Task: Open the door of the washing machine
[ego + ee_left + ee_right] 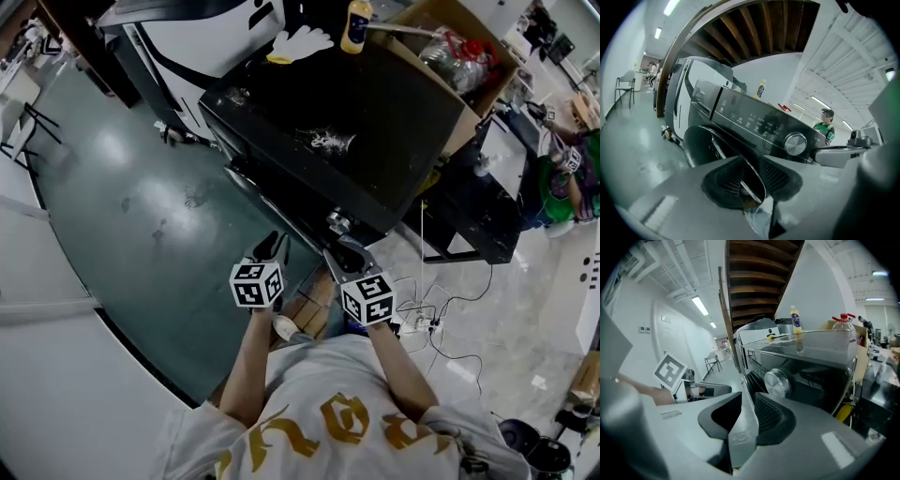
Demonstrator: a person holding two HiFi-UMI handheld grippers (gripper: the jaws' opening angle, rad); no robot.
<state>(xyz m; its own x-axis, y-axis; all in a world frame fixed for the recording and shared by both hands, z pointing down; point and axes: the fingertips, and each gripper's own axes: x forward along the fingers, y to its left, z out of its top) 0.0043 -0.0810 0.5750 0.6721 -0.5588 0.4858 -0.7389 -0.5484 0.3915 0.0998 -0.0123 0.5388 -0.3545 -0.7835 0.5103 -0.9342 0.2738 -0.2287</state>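
The black washing machine (356, 122) stands in front of me, its control panel and silver dial (795, 143) facing the grippers. Its round dark door (701, 140) sits below the panel, and a thin bright edge of it runs in between the left jaws. My left gripper (270, 247) is at the machine's front with its jaws closed on that door edge (740, 180). My right gripper (345, 255) hovers just under the dial (774, 382). Its jaws stand apart with nothing between them.
A yellow bottle (356, 26) and a cardboard box (459, 56) with a plastic bottle sit on or behind the machine's top. A white appliance (202, 37) stands to the left. Cables and a power strip (422, 323) lie on the floor at the right. A person (572, 178) is at far right.
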